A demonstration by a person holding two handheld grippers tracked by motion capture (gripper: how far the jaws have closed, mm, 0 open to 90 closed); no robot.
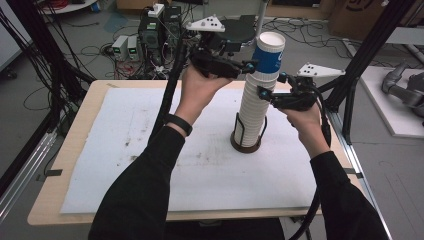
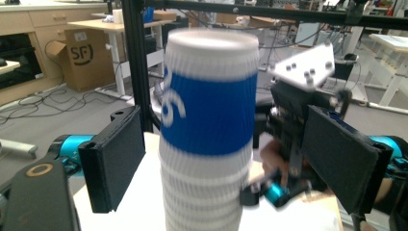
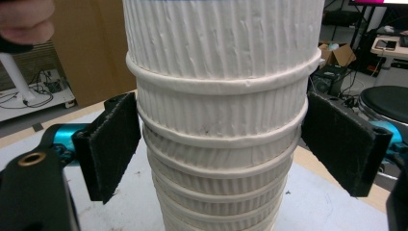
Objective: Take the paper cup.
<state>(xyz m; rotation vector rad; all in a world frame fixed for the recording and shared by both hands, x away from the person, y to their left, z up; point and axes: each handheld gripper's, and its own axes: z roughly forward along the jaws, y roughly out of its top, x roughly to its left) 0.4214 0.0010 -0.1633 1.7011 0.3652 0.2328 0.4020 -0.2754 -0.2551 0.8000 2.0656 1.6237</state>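
Observation:
A tall stack of upturned white ribbed paper cups (image 1: pixel 252 110) stands in a black wire holder (image 1: pixel 246 145) on the white mat. The top cup (image 1: pixel 269 52) wears a blue band. My left gripper (image 1: pixel 252 64) sits level with this top cup (image 2: pixel 207 110); its pads stand on either side with a gap to each, so it is open. Lower down, my right gripper (image 1: pixel 263 94) is shut on the stack (image 3: pixel 221 96), both pads (image 3: pixel 113 144) against the ribbed walls. In the left gripper view the right gripper (image 2: pixel 298 120) shows behind the cup.
The white mat (image 1: pixel 150 150) covers most of the wooden table (image 1: pixel 75 165). Black frame posts (image 1: pixel 360 60) rise at the right edge. Electronics boxes and cables (image 1: pixel 150 35) lie on the floor beyond the far edge.

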